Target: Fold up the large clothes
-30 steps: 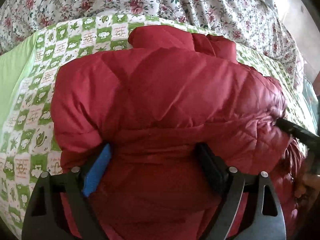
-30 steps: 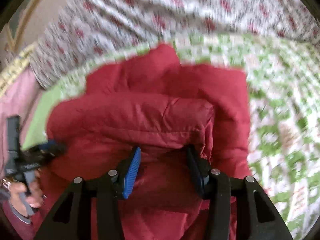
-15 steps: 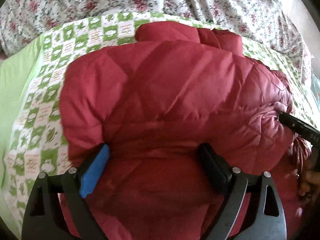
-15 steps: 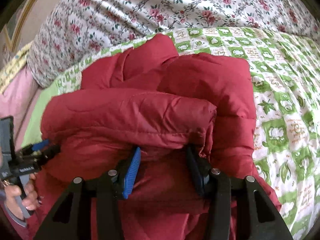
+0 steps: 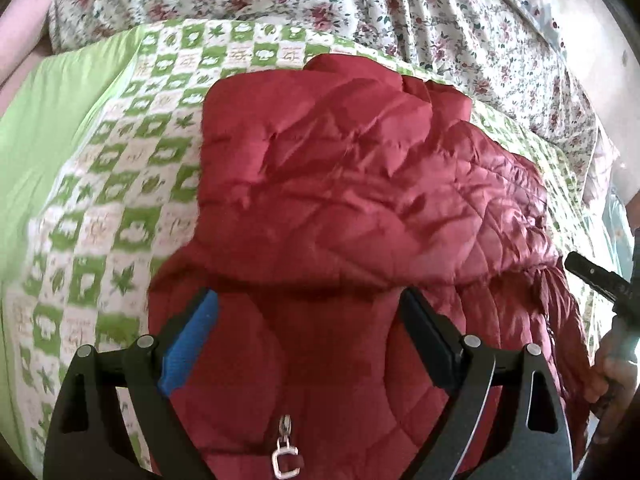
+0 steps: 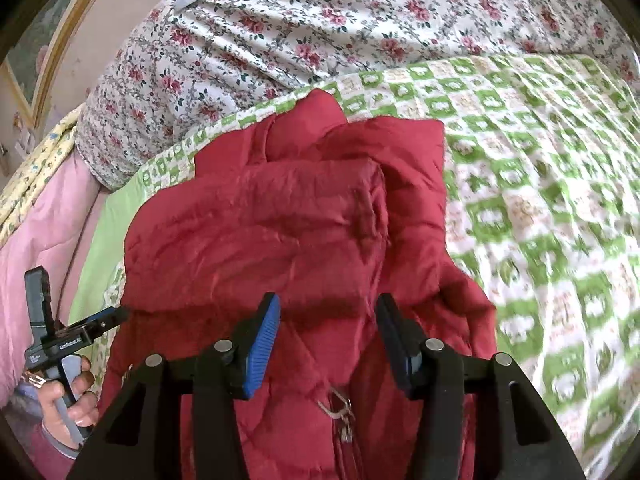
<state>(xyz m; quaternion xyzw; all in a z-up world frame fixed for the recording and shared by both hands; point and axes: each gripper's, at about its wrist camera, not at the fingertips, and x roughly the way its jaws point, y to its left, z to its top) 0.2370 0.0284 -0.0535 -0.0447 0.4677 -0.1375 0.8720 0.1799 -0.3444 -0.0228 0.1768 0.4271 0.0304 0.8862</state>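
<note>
The red puffer jacket (image 5: 360, 208) lies bunched on the bed's green checked quilt (image 5: 100, 216). Both tools stand released over its near hem, the left tool (image 5: 308, 336) and right tool (image 6: 326, 336) gripping nothing. It looks light, springy and slick; I'd pinch stitched seams or hem, not padding.

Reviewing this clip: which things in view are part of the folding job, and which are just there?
Part of the job: red jacket, left tool, right tool.

Just there: green checked blanket, flowered sheet, pink cover, picture frame.
</note>
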